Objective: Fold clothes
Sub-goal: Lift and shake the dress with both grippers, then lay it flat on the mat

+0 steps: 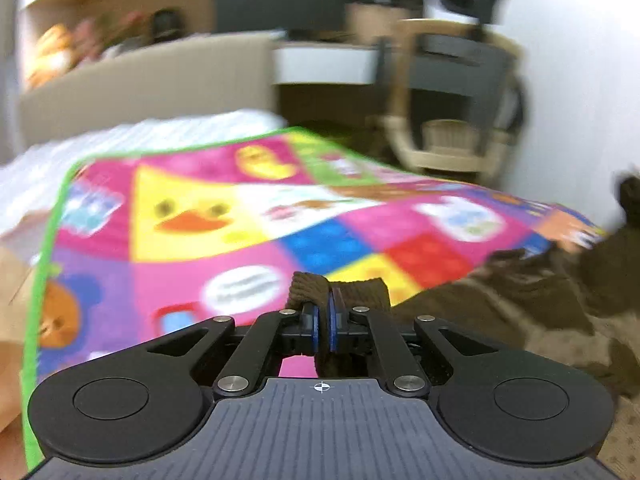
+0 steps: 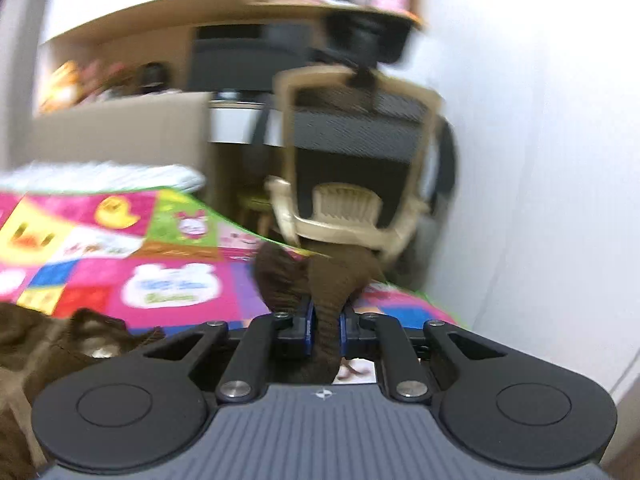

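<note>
A dark brown ribbed garment (image 1: pixel 500 304) lies bunched on a bright patchwork play mat (image 1: pixel 208 216). My left gripper (image 1: pixel 323 316) is shut on a ribbed edge of it, and the cloth pokes up past the blue pads. In the right wrist view my right gripper (image 2: pixel 325 322) is shut on another fold of the same brown garment (image 2: pixel 320 280), which sticks up between the fingers. More of the brown cloth (image 2: pixel 60 344) lies crumpled at lower left. Both views are blurred by motion.
The mat (image 2: pixel 120 264) covers a bed with a white quilt (image 1: pixel 132 136) behind it. A beige chair (image 2: pixel 352 184) stands close beyond the mat's far corner by a white wall (image 2: pixel 540 160). A desk with a dark monitor (image 1: pixel 280 0) and a beige headboard (image 1: pixel 152 80) are further back.
</note>
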A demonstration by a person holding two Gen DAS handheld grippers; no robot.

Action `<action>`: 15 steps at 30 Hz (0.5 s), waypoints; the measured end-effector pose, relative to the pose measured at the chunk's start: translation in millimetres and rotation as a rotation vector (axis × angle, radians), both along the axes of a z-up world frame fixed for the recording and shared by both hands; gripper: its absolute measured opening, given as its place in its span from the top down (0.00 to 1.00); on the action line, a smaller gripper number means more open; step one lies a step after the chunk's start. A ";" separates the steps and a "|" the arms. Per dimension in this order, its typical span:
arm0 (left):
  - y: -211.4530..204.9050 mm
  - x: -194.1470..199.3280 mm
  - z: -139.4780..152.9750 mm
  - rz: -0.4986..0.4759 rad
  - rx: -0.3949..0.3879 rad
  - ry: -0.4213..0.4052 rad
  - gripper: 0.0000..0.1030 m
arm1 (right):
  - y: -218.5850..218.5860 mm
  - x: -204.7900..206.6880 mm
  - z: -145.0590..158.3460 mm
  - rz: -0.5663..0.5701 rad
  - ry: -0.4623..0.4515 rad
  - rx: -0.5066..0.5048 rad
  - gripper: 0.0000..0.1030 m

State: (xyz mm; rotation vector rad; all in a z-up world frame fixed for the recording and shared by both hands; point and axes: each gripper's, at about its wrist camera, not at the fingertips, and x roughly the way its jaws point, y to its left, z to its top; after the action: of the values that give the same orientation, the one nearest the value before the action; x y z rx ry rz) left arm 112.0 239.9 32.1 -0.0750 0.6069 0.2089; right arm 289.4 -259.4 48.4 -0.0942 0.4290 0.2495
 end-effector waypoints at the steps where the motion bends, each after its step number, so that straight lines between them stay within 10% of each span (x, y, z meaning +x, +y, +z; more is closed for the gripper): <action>1: 8.0 2.7 -5.8 0.030 0.013 0.008 0.95 | -5.4 7.6 -13.5 -0.032 0.027 -0.004 0.89; 7: 45.6 8.3 -35.6 0.122 -0.072 0.106 0.90 | -20.8 25.4 -80.4 -0.147 0.199 -0.084 0.86; 10: 50.3 -1.5 -30.0 0.124 -0.126 0.100 0.82 | -17.0 15.6 -66.4 -0.163 0.147 -0.111 0.53; 12: 51.4 -10.7 -20.3 0.141 -0.177 0.051 0.40 | -13.0 4.5 -45.9 -0.163 0.061 -0.110 0.22; 15: 47.2 -24.9 -5.4 0.132 -0.243 -0.028 0.25 | -8.7 -24.6 -19.1 -0.079 0.006 -0.028 0.12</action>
State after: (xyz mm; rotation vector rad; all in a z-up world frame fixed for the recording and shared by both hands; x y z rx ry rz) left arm 87.0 287.1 26.7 -0.3532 0.5975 0.2611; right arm 264.8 -268.1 29.3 -0.1043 0.4410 0.1663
